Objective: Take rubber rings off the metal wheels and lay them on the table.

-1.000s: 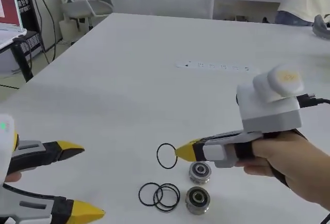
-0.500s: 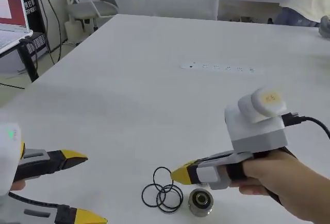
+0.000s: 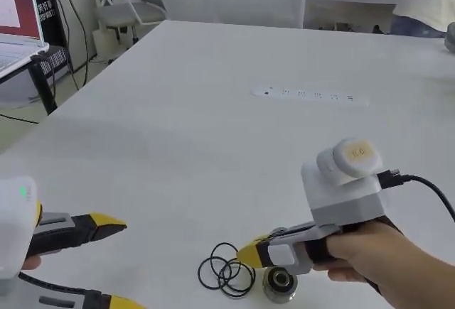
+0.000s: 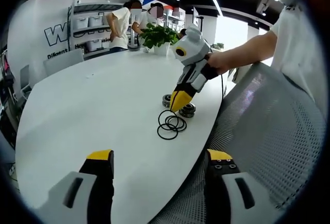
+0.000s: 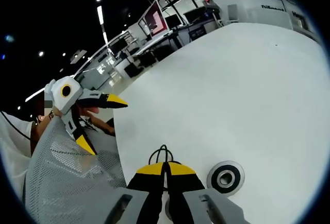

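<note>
A small pile of black rubber rings (image 3: 226,275) (image 4: 171,123) lies on the white table (image 3: 213,131), close to its near edge. My right gripper (image 3: 245,253) (image 5: 165,166) (image 4: 178,102) is shut on one thin black ring (image 5: 162,154) (image 3: 223,250), which hangs at the pile's far edge. A metal wheel (image 3: 279,283) (image 5: 225,177) sits right beside the tips, partly under the gripper. The left gripper view shows two wheels (image 4: 186,110) (image 4: 167,100) behind the rings. My left gripper (image 3: 117,263) (image 4: 160,165) (image 5: 103,124) is open and holds nothing, well to the left of the pile.
A white power strip (image 3: 309,96) lies farther back on the table. Grey chairs (image 3: 256,3) stand at the far end and a laptop desk (image 3: 18,46) at the left. A mesh chair back (image 4: 268,147) is close to the near table edge. People (image 4: 121,20) stand far off.
My right gripper has carried its ring from beside the wheels toward me, down to the pile of rings. The left gripper has stayed open in place. The head camera has tilted.
</note>
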Demonstrator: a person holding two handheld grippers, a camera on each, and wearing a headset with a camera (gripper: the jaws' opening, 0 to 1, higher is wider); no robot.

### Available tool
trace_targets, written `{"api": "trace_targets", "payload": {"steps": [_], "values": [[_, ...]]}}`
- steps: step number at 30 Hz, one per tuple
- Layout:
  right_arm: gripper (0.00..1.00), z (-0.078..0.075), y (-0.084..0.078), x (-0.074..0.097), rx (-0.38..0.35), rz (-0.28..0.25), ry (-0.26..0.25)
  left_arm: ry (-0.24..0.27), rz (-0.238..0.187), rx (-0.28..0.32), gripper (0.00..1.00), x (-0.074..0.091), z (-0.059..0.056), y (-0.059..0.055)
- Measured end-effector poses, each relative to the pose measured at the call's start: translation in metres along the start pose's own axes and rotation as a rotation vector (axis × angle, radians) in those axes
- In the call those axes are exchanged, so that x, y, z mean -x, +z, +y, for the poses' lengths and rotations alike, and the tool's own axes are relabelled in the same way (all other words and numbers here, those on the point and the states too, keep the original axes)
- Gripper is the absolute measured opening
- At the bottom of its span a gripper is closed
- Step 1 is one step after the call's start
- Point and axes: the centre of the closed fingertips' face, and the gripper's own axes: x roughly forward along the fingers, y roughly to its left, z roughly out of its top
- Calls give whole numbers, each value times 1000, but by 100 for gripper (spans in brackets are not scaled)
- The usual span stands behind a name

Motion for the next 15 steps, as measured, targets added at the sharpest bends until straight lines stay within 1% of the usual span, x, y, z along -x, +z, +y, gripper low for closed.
{"api": "trace_targets", "payload": {"steps": [2, 4, 6, 9, 15], "values": [[0, -1, 0, 0, 9, -2, -6, 0, 4, -3, 69, 0, 0, -1], [0, -3, 0, 1, 27, -10, -23, 3, 6, -4, 69, 0, 1, -1], [0, -4, 0, 1, 26, -12, -26, 7, 5, -4, 69, 1, 1, -1], [4, -5, 0, 2, 26, -10, -33, 11, 4, -3, 69, 1, 2, -1], [5, -7, 3, 7, 17, -23, -37, 17, 4, -5, 69, 2, 3, -1]]}}
